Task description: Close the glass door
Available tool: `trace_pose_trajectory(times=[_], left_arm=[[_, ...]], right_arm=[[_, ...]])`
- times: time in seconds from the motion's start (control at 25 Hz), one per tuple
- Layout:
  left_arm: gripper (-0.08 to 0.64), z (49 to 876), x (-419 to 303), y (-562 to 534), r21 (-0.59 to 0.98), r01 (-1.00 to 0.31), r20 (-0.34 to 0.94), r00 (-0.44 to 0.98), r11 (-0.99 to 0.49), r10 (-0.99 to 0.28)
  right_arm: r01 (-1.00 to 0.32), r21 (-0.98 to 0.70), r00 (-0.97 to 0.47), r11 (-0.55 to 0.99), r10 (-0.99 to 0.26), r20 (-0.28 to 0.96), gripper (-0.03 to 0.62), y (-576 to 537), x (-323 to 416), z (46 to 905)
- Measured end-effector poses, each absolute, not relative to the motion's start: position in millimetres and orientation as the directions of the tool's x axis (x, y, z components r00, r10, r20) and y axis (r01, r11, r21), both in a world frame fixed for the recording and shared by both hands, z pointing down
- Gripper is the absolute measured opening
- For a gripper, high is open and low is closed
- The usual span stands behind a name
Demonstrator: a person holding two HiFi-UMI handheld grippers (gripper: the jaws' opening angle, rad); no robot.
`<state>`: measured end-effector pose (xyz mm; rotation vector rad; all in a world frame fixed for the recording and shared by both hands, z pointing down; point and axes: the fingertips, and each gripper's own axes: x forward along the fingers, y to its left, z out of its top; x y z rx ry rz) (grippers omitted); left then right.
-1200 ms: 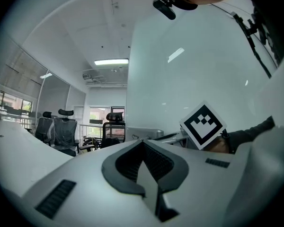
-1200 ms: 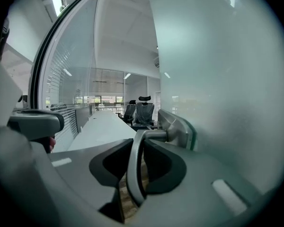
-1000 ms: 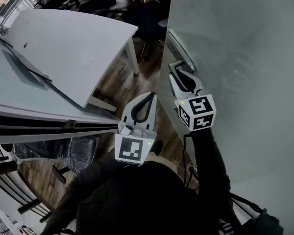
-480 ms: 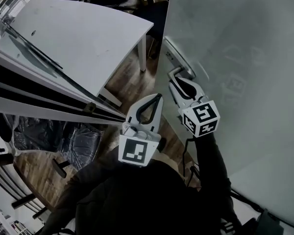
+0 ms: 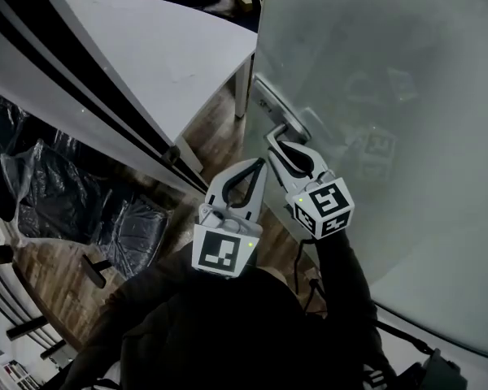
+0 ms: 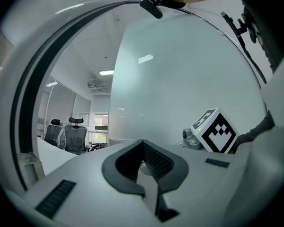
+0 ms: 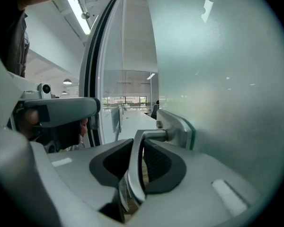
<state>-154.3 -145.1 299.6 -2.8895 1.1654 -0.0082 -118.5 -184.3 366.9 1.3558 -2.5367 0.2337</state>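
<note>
Right tongs [image 5: 278, 143] clamped on the handle [image 5: 291, 125] of the glass door [image 5: 390, 88], left tongs [image 5: 259, 166] shut and empty; the black-striped door frame [image 5: 81, 71] has swung much closer within the last second, so the door looks well on its way closed

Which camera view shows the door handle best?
The right gripper view: the door handle sits close at centre, its lever clamped in the right claw. The head view shows it small, partly covered by that claw. The left gripper view does not show it.
</note>
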Motion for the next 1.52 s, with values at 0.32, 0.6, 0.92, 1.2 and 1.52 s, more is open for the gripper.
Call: trace_pose_trajectory(times=[0.32,0.6,0.92,1.2,1.52], left_arm=[[-0.003,304.9,-193.4,-100.4,0.004,-0.779,0.024,0.626,-0.626,-0.779],[-0.003,302.7,-226.2,-72.4,-0.003,-0.803,0.027,0.596,-0.597,-0.802],[-0.003,290.3,-244.7,-81.9,-0.025,-0.814,0.017,0.581,-0.581,-0.814],[-0.003,281.0,-260.6,-92.7,-0.031,-0.821,-0.009,0.571,-0.570,-0.821],[-0.003,274.6,-275.6,-64.1,-0.039,-0.808,-0.033,0.589,-0.588,-0.807]], right_arm=[[-0.781,-0.023,-0.605,0.625,-0.745,0.280,0.069,-146.5,-165.1,363.6],[-0.739,-0.022,-0.654,0.673,-0.709,0.264,0.071,-112.3,-197.5,365.6],[-0.709,-0.041,-0.687,0.704,-0.677,0.264,0.069,-102.6,-205.5,368.0],[-0.695,-0.038,-0.701,0.718,-0.664,0.262,0.069,-93.9,-224.0,368.5],[-0.692,-0.015,-0.700,0.722,-0.666,0.256,0.067,-59.8,-250.1,366.4]])
